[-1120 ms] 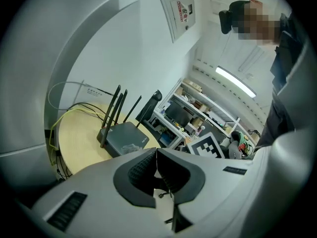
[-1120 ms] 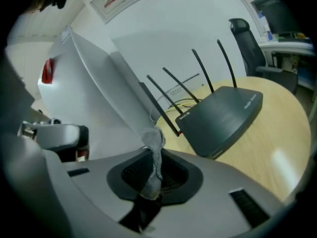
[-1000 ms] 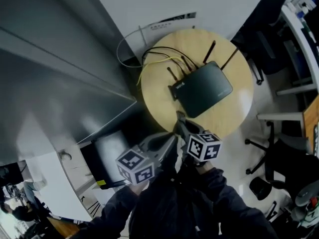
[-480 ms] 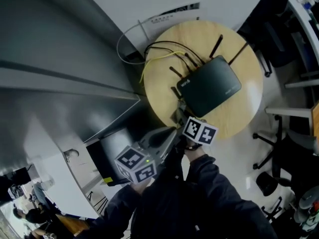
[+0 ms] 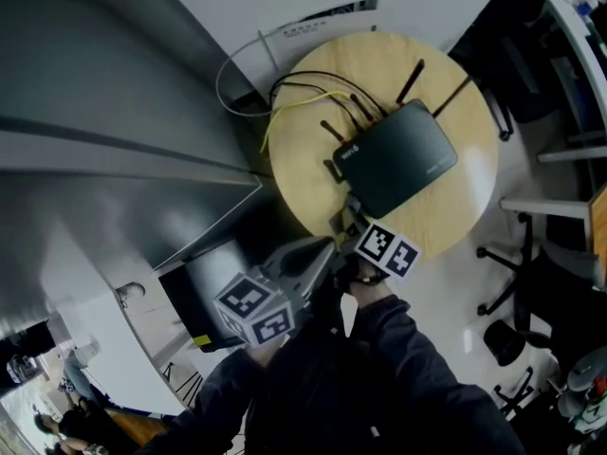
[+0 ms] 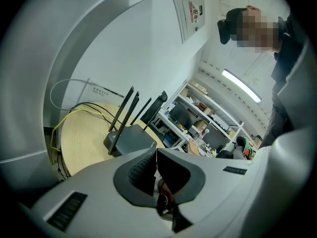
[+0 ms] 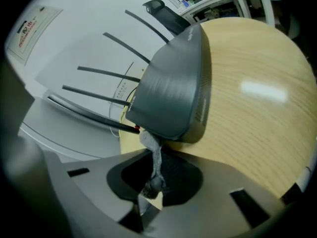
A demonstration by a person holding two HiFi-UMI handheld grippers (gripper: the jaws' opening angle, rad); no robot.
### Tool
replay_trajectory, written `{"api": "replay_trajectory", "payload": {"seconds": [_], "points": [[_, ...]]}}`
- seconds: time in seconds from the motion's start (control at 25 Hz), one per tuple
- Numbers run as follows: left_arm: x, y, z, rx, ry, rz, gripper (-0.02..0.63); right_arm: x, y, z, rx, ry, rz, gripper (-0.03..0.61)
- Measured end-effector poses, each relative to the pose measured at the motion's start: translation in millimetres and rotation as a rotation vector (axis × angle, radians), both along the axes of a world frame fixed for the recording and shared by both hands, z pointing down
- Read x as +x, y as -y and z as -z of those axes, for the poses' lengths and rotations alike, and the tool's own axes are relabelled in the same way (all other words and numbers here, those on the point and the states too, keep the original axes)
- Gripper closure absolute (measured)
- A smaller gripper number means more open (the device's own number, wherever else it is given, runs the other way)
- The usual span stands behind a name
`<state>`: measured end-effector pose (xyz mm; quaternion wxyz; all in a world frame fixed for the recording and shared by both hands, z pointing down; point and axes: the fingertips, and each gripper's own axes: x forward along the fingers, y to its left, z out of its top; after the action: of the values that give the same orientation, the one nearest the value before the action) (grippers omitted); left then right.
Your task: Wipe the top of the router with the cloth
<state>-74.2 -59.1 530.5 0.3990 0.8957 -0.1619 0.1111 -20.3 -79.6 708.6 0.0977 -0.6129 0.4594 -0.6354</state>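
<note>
A black router [image 5: 398,159] with several antennas lies on a round wooden table [image 5: 303,188]. In the head view my right gripper [image 5: 347,218] sits at the table's near edge, just short of the router's near corner. In the right gripper view it [image 7: 154,175] is shut on a small grey cloth [image 7: 152,155]. The cloth's free end reaches up to the router [image 7: 171,98]. My left gripper [image 5: 327,254] hangs below the table edge, off the wood. In its own view the jaws [image 6: 156,155] are shut with nothing in them, and the router [image 6: 132,138] lies ahead.
Yellow and black cables [image 5: 294,112] trail off the table's far left side. A grey curved partition [image 5: 114,159] fills the left. A white wall with a label [image 5: 322,17] is behind the table. Office chairs [image 5: 531,292] stand at the right.
My right gripper has moved with the cloth closer to the router's near corner. The left gripper stays low by my body.
</note>
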Motion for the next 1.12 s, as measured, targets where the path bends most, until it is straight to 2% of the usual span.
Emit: {"api": "replay_trajectory", "payload": {"seconds": [0.2,0.36,0.68,0.76,0.88,1.12], "points": [[8,-4,-2,-0.009,-0.019,-0.026,0.611,17,-33,1,-0.017,-0.026,0.018,0.511],[14,-8,-2,-0.014,-0.036,-0.038,0.611,27,-52,6,-0.005,-0.091,0.122,0.511],[30,-8,3,-0.013,-0.052,-0.049,0.611,47,-54,3,0.018,-0.336,0.662,0.511],[36,-9,3,-0.016,-0.049,-0.052,0.611,57,-54,3,0.034,-0.380,0.750,0.511],[45,-10,-1,-0.024,-0.036,-0.043,0.611,86,-48,3,0.038,-0.385,0.747,0.511],[74,-7,4,-0.031,-0.019,0.002,0.611,187,-23,6,0.015,-0.421,0.723,0.511]]}}
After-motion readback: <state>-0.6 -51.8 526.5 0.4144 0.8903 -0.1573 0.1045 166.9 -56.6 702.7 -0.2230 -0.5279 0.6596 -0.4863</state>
